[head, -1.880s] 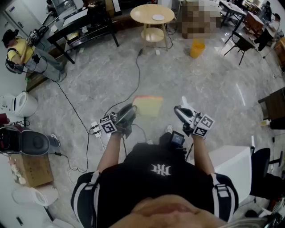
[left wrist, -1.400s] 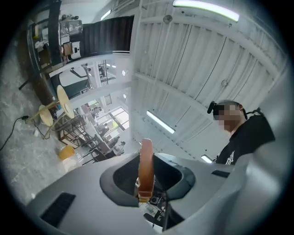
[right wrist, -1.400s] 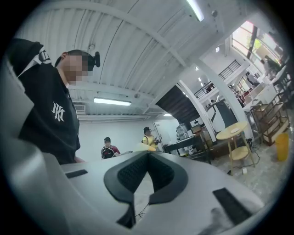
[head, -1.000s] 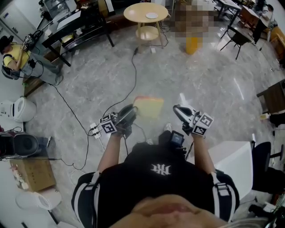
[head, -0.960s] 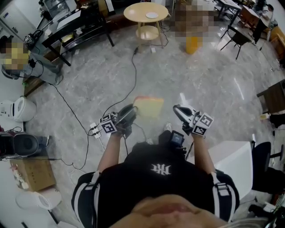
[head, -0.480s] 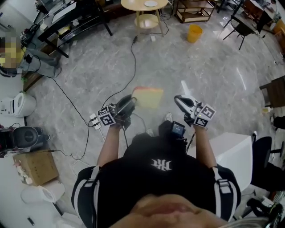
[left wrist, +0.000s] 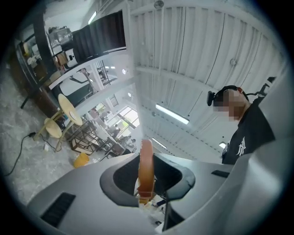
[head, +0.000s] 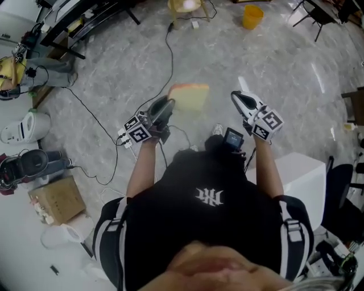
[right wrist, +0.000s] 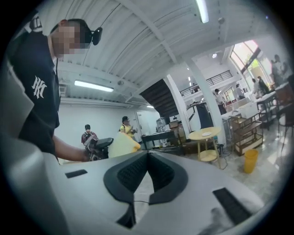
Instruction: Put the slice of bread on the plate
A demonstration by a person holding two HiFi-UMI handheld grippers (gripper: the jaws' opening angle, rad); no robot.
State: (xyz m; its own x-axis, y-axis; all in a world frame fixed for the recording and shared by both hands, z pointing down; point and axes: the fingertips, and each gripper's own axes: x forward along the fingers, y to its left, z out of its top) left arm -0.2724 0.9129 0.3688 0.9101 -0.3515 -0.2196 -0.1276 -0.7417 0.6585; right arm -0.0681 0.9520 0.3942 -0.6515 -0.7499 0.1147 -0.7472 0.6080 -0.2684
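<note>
A slice of bread [head: 189, 96], pale with a tan crust, is held up in the air above the marble floor. My left gripper [head: 166, 108] is shut on its left edge; in the left gripper view the slice [left wrist: 146, 167] stands edge-on between the pads. My right gripper [head: 241, 100] hovers to the right of the slice, apart from it, shut and empty. From the right gripper view the bread [right wrist: 122, 144] shows at the left. A white plate [right wrist: 205, 134] lies on a round wooden table [right wrist: 209, 136] far ahead; only that table's lower shelf [head: 185, 5] reaches the head view's top edge.
A yellow bucket [head: 252, 16] stands right of the round table. Cables [head: 96, 119] trail over the floor to a power strip. A black desk [head: 85, 14] is at the far left, a white cabinet [head: 296, 176] near right, and a cardboard box [head: 57, 199] near left.
Both grippers and the held bread have moved forward, up in the picture. The round table and bucket have slid to the head view's top edge. The grip on the bread is unchanged.
</note>
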